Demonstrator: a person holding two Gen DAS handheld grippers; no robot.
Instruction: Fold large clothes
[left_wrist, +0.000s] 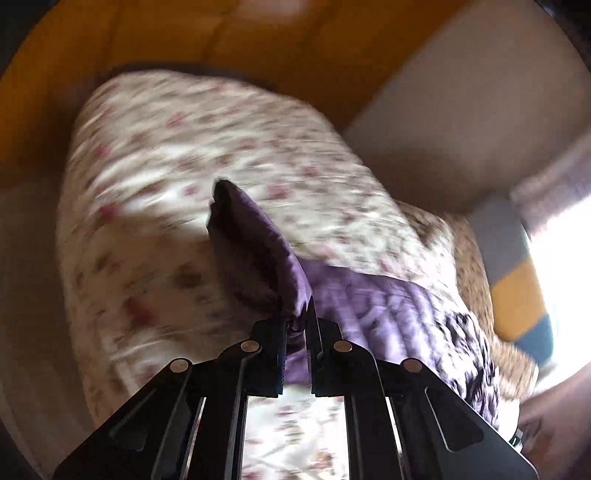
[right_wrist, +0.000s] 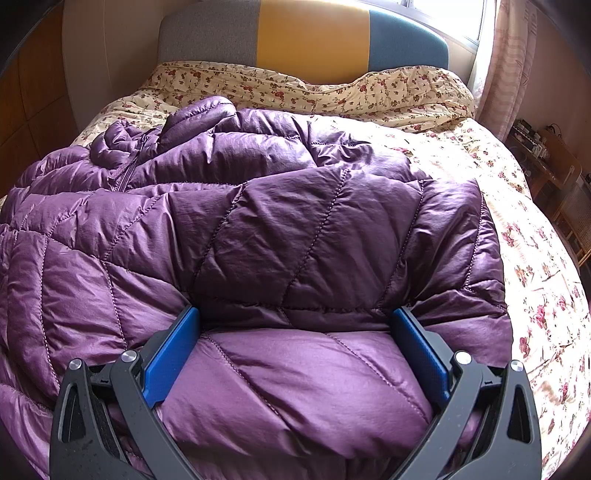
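Note:
A purple quilted puffer jacket (right_wrist: 280, 236) lies spread on a bed, its zipper and collar at the far left. My right gripper (right_wrist: 295, 325) is open, its blue pads (right_wrist: 170, 354) pressed down on either side of a puffy part of the jacket's near edge. My left gripper (left_wrist: 295, 325) is shut on a bunched piece of the same jacket (left_wrist: 258, 251), held up above the bed. The left wrist view is motion-blurred.
The bed has a floral cover (right_wrist: 532, 258) and a grey, yellow and blue headboard (right_wrist: 314, 33). A window with a curtain (right_wrist: 509, 55) is at the far right, with a small shelf (right_wrist: 554, 166) beside the bed. Orange-brown wood panels (left_wrist: 258, 37) lie beyond the bed.

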